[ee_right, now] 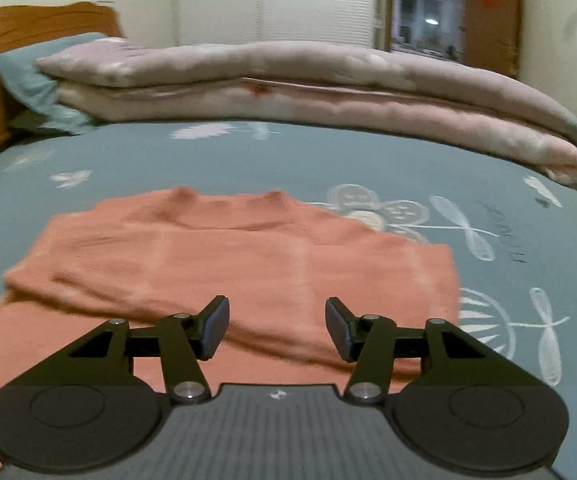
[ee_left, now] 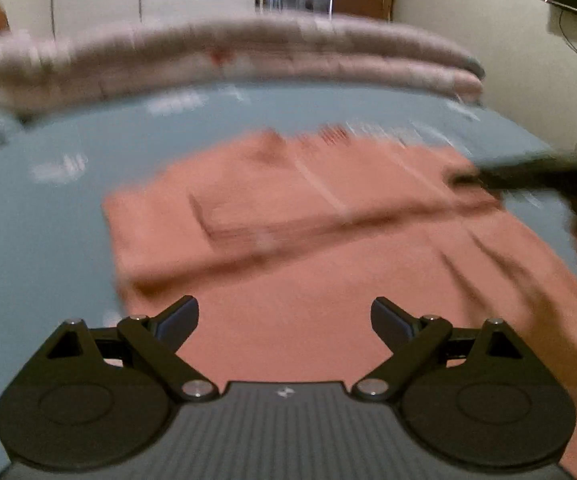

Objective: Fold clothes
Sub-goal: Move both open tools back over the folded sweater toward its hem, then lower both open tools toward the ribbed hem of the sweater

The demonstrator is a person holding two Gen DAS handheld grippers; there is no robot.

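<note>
A salmon sweater (ee_right: 224, 264) lies flat on a blue-grey bedsheet (ee_right: 288, 156) printed with white flowers and dragonflies. No container shows in either view; the bed alone bears the garment.

In the right wrist view the sweater fills the centre and lower left of the frame, its neckline (ee_right: 228, 204) toward the top. A fold or sleeve crosses the body as a ridge running from left centre down toward the lower right. The sweater's right edge stands straight, just beside a white flower print. A folded pink quilt (ee_right: 328, 92) runs across the upper half of the frame, with a blue pillow (ee_right: 36, 80) and a wooden headboard (ee_right: 28, 24) at upper left. A white wardrobe (ee_right: 288, 8) and an open doorway (ee_right: 428, 12) sit at the top.

The right gripper (ee_right: 277, 328) hovers over the near part of the sweater, its fingers moderately parted, nothing between them. Whether the tips touch the cloth cannot be told.

The left wrist view is blurred. The sweater (ee_left: 328, 248) spreads from the centre to the lower right, with a folded band lying diagonally across it. The left gripper (ee_left: 284, 320) has its fingers spread wide and empty, above the near hem. A dark blurred shape (ee_left: 528, 172) reaches in from the right edge onto the sweater; what it is cannot be told. The quilt (ee_left: 248, 52) curves across the top of the frame.
</note>
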